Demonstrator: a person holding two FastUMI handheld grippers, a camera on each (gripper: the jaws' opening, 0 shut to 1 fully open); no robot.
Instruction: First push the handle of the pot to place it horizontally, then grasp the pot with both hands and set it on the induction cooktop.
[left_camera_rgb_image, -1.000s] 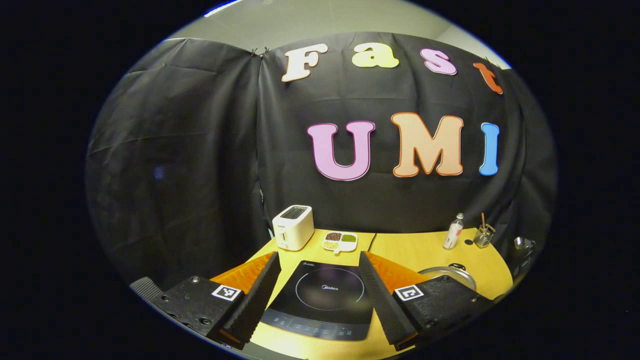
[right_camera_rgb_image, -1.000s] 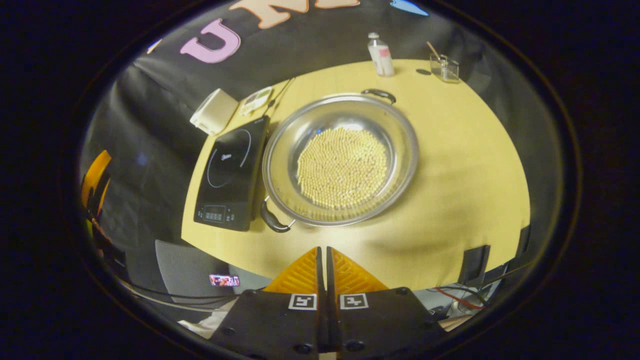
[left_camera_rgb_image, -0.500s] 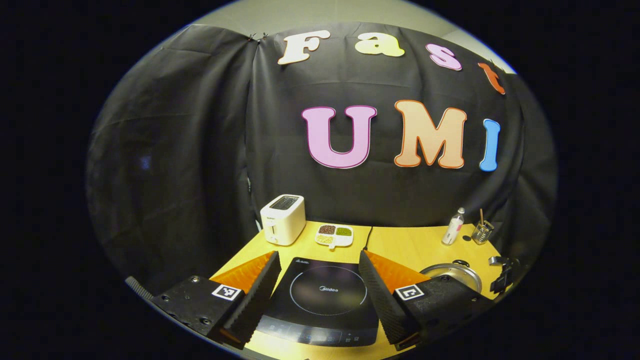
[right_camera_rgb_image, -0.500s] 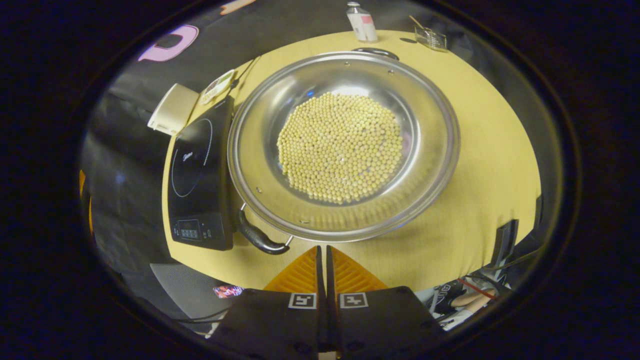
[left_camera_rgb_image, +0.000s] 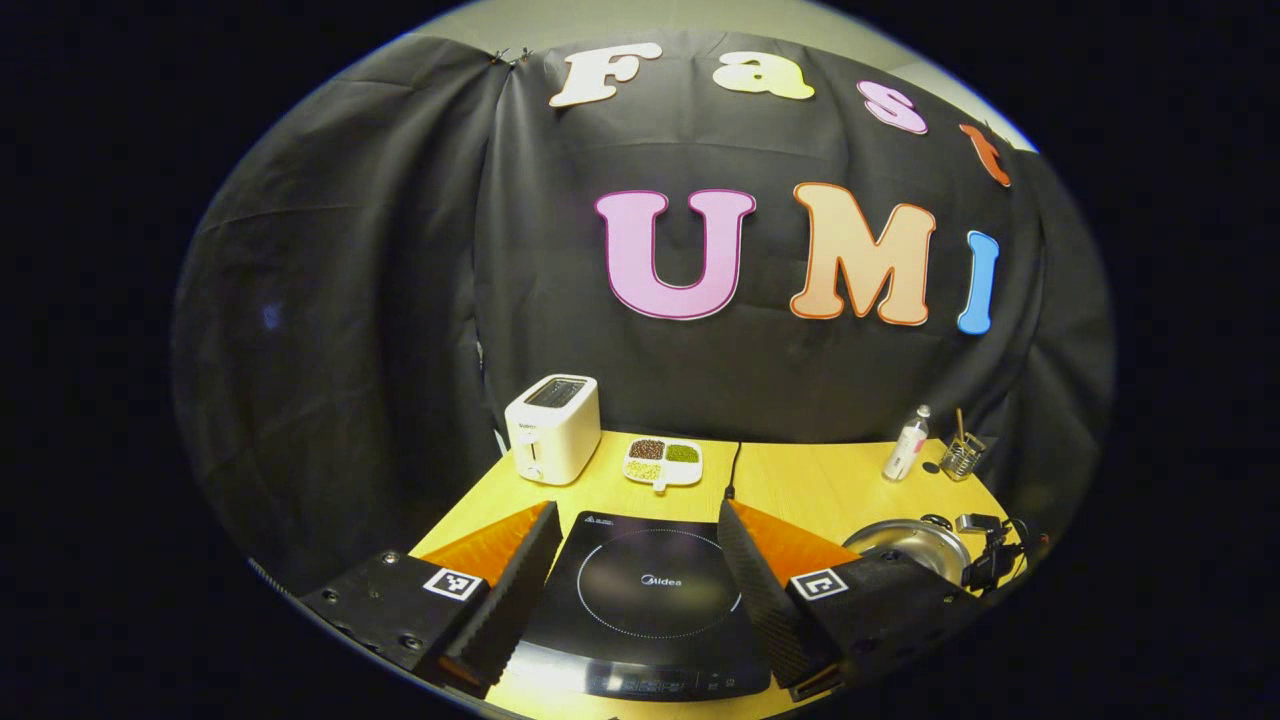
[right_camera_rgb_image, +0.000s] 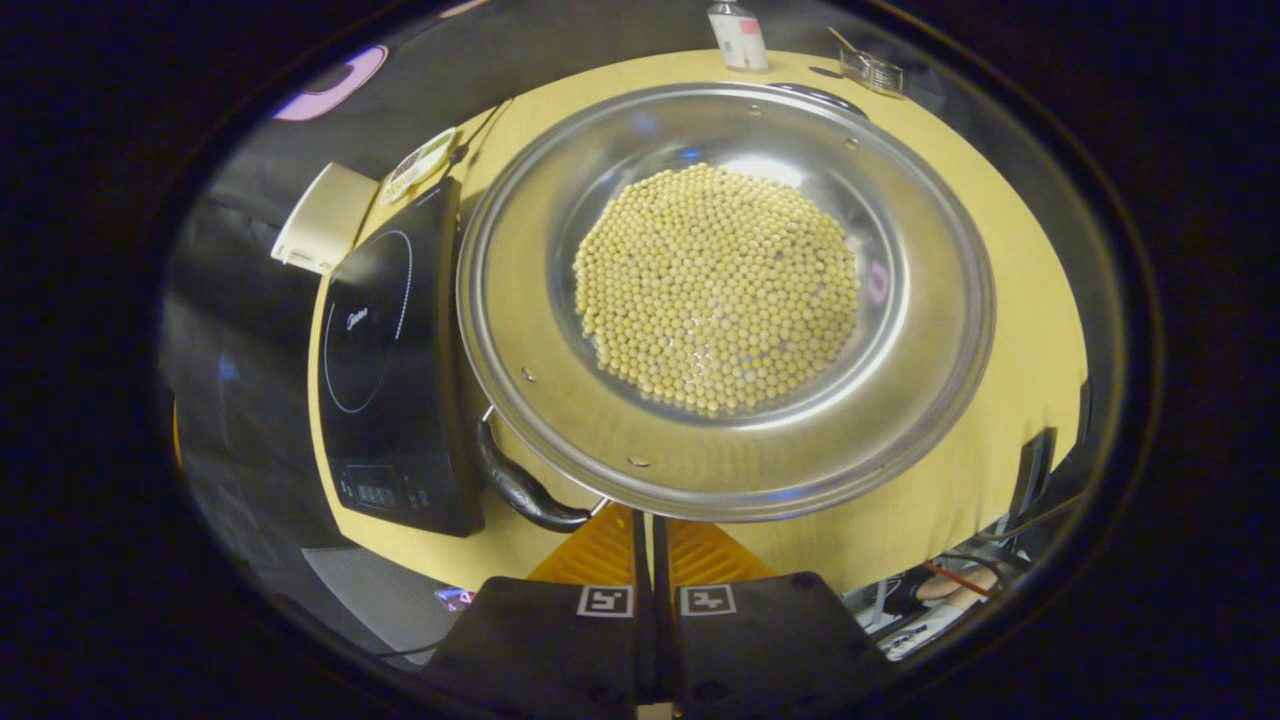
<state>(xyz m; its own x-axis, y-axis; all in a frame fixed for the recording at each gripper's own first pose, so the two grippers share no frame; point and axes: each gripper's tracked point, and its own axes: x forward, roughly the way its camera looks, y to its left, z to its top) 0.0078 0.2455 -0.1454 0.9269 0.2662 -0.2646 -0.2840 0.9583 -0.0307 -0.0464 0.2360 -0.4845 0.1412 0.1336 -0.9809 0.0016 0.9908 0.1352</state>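
Fingers of the right gripper (right_camera_rgb_image: 650, 520) sit together beside the black handle (right_camera_rgb_image: 525, 490) of the bean-filled round steel pot (right_camera_rgb_image: 930, 400), while the left gripper (left_camera_rgb_image: 635, 560) gapes apart above the black glass induction cooktop (left_camera_rgb_image: 650, 590).

You see a silver pot (right_camera_rgb_image: 900, 300) of pale yellow beans (right_camera_rgb_image: 715, 290), a black cooktop (right_camera_rgb_image: 385, 350), a white toaster (left_camera_rgb_image: 553, 428).

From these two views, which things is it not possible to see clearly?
- Right gripper view: the right gripper's fingertips go under the steel pot's rim; contact with the black near handle is hidden.
- Same view: the far handle is mostly behind the rim.
- Left gripper view: the pot is partly behind the left gripper.
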